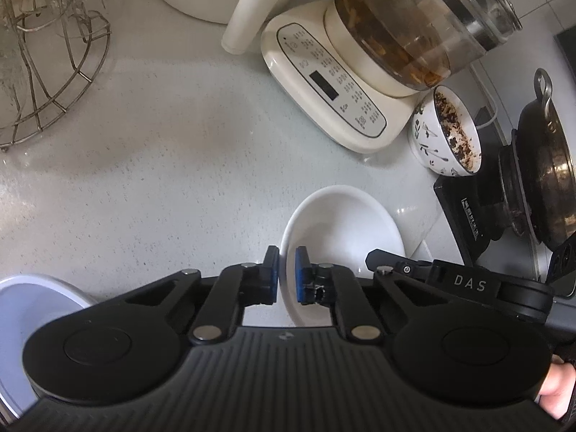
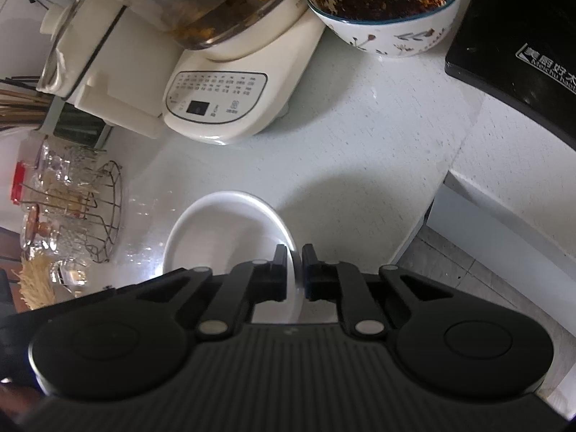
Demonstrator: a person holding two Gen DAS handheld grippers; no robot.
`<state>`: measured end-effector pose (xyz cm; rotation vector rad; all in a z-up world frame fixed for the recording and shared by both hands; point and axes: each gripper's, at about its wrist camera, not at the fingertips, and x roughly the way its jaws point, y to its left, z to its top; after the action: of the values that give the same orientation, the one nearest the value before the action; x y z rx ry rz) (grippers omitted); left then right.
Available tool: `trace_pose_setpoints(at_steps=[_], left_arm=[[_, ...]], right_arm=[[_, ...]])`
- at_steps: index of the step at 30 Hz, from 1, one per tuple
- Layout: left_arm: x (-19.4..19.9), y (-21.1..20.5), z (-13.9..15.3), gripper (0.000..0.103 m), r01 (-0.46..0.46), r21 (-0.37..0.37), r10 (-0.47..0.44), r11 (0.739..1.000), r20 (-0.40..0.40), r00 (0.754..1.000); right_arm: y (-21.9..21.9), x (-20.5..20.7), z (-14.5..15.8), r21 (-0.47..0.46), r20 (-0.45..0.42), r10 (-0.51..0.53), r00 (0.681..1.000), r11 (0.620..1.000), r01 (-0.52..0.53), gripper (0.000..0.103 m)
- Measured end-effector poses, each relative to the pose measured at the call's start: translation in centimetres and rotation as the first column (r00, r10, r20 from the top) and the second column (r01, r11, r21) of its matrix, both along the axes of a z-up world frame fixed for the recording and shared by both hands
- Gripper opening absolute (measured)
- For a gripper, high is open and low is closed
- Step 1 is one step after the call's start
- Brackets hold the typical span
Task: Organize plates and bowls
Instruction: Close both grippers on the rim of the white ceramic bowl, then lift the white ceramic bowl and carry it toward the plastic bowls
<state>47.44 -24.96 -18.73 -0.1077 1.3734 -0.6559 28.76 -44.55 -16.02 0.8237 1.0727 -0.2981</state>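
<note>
Both tongs pinched on the white plate's opposite rims, left tongs and right tongs, plate near tabletop edge, open counter beyond; "DAS" lettering readable on right tongs.

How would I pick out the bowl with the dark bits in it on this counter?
Start at the cream kettle base with the glass pot on it. At its right end, before the black cooker, stands the patterned bowl. Unlike the plain white plate nearer the grippers, it has a blue rim, flower drawings outside and dark crumbs inside.
</note>
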Motion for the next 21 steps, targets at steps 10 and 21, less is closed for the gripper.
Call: trace_pose_setpoints(at_steps=[10, 21], left_arm=[[-0.4, 1.3, 2.5, 0.011, -0.028, -0.033, 0.029, 0.999, 0.034, 0.999], [-0.9, 4.5, 5.5, 0.011, -0.096, -0.049, 0.099, 0.994, 0.059, 0.993]], right_arm=[[0.5, -0.1, 1.8, 0.003, 0.055, -0.001, 0.998, 1.000, 0.000, 0.011], [2.7, 1.0, 4.5, -0.025, 0.085, 0.105, 0.991, 0.994, -0.104, 0.011]])
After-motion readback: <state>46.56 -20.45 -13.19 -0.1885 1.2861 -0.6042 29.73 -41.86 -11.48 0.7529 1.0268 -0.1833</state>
